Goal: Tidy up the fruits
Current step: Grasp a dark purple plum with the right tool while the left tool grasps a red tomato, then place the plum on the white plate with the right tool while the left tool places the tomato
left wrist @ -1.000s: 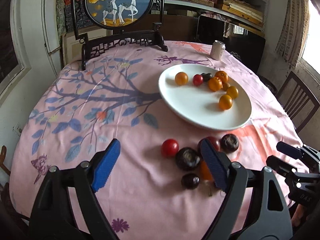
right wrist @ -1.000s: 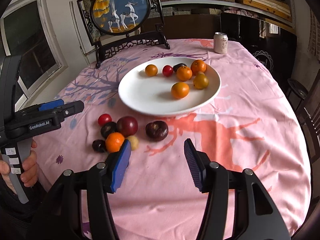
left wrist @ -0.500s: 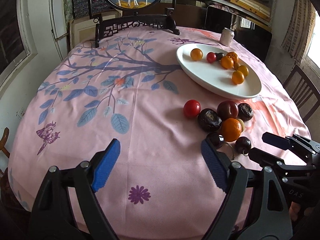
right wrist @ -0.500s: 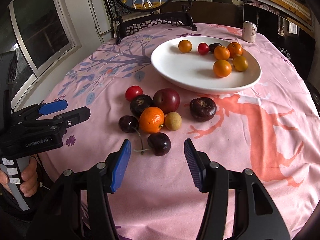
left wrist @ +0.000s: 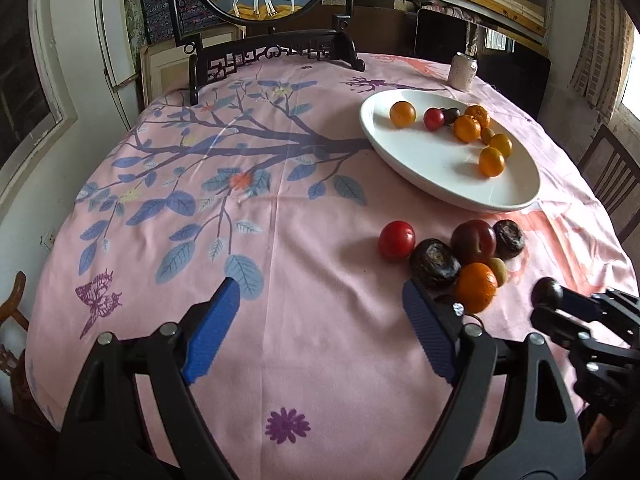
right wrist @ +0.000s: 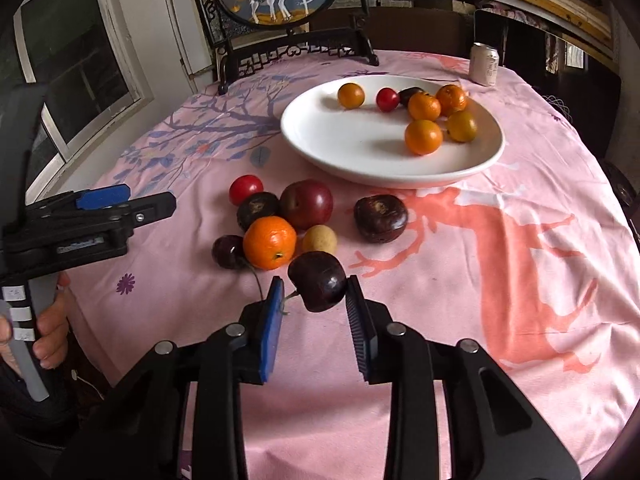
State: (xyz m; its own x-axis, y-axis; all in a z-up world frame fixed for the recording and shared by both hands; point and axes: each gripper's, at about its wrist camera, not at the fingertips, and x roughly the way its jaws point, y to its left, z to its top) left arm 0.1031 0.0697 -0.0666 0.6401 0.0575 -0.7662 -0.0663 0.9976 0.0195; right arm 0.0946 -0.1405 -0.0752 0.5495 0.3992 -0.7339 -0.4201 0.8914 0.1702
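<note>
Your right gripper [right wrist: 314,300] has its fingers narrowed around a dark cherry [right wrist: 318,280]. The right pad looks to be touching it; on the left there's still a sliver of gap, with the stem poking toward that pad. Can't tell if the cherry is off the cloth yet, so I'd call it mid-grasp, not a secure hold. It's the nearest fruit of the loose pile, which is probably why you took it first: nothing behind it gets knocked.

Your left gripper [left wrist: 320,328] has its fingers spread wide and holds nothing. It hangs over bare cloth toward the near edge of the table [left wrist: 280,360], left of the pile, out of the right hand's way.

Rest of the loose pile sits just beside the near rim of the white plate [right wrist: 320,152]: orange mandarin [right wrist: 270,242], second cherry [right wrist: 228,252], small tan fruit [right wrist: 319,239], red plum [right wrist: 306,204], red tomato [right wrist: 245,189], two dark wrinkled fruits [right wrist: 380,218]. The plate already carries several oranges, a red one and a dark one along its far side; the near half is free, so that's the likely drop zone.

Watch points: the cherry is round and glossy, likely to squirt out if the pads close off-centre. Its stem may snag on the left pad.
</note>
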